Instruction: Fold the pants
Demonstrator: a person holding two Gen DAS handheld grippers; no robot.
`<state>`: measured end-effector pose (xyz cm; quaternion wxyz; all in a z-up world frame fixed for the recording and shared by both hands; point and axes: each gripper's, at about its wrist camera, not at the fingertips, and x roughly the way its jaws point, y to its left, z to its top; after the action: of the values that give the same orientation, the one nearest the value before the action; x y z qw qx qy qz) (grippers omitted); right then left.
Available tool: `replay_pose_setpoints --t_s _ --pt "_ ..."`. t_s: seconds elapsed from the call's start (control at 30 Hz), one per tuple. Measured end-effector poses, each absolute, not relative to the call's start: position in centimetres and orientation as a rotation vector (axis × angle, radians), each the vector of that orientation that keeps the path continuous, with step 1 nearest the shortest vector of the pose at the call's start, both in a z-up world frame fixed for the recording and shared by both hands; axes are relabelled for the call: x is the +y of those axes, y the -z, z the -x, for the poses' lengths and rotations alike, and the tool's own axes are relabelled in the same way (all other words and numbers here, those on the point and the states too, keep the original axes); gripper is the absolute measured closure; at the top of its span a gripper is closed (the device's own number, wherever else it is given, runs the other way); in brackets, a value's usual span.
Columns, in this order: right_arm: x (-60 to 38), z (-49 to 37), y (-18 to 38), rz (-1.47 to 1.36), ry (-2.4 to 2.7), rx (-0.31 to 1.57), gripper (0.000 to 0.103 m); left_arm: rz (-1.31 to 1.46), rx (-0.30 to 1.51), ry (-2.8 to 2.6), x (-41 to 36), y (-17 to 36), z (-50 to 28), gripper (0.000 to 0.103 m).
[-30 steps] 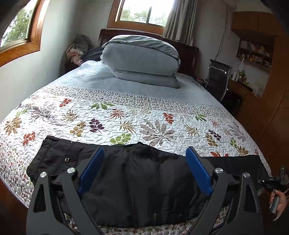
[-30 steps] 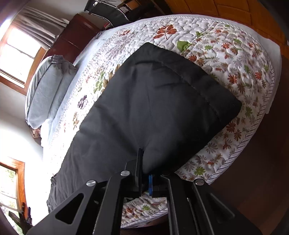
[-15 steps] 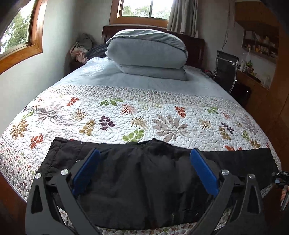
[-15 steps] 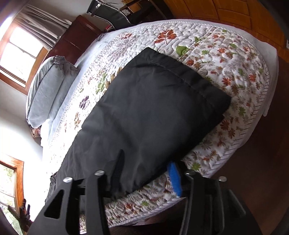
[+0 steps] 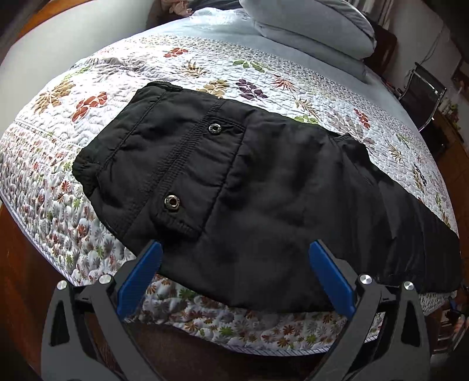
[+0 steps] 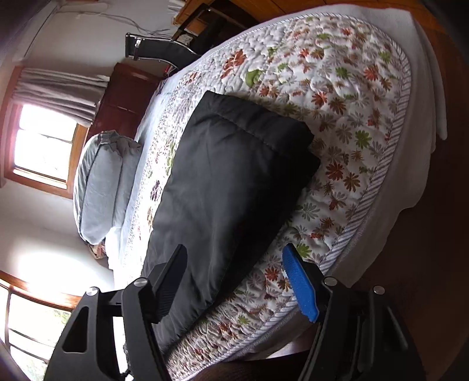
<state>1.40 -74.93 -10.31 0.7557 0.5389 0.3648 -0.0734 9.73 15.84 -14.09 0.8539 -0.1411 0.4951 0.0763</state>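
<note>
- A pair of black padded pants (image 5: 263, 181) is lying along the near edge of a bed, on a white quilted bedspread printed with coloured leaves and flowers (image 5: 205, 70).
- In the left wrist view the waistband end is sitting in the left middle of the frame, showing two round metal snap buttons (image 5: 171, 202), while the legs are running off to the right edge.
- The left gripper (image 5: 233, 281) is hanging over the near hem at the bottom of the frame, its blue-padded jaws spread as wide as they go; the pads are not pressing on the cloth.
- In the right wrist view the leg end of the pants is filling the centre, with its stitched cuff pointing towards the upper right.
- The right gripper (image 6: 234, 278) is at the bottom of that frame with its jaws opening; the pants' edge is lying between them, and the blue pad (image 6: 300, 282) is standing clear of the cloth over the bedspread.
- Whether the black finger on the left is brushing the fabric is hard to say, dark on dark.
- A stack of folded pale grey bedding (image 5: 310, 26) is resting at the head of the bed, top right.
</note>
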Motion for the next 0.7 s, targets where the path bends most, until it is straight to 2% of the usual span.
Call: replay_pose_setpoints --t_s 0.23,0.4,0.53,0.7 --pt "-75.6 -2.9 12.5 -1.225 0.153 0.786 0.033 0.226 1.054 -0.199 16.2 15.9 -12.1 0.003" --pt "-75.9 -3.5 12.5 -1.246 0.078 0.71 0.032 0.218 1.071 -0.224 16.2 16.5 -13.6 0.003" --pt "-75.8 -4.5 11.3 -1.191 0.017 0.685 0.034 0.221 1.073 -0.229 16.4 16.6 -14.4 0.003" --pt "-76.6 -5.1 12.3 -1.218 0.052 0.711 0.037 0.214 1.084 -0.214 16.5 16.1 -14.2 0.003"
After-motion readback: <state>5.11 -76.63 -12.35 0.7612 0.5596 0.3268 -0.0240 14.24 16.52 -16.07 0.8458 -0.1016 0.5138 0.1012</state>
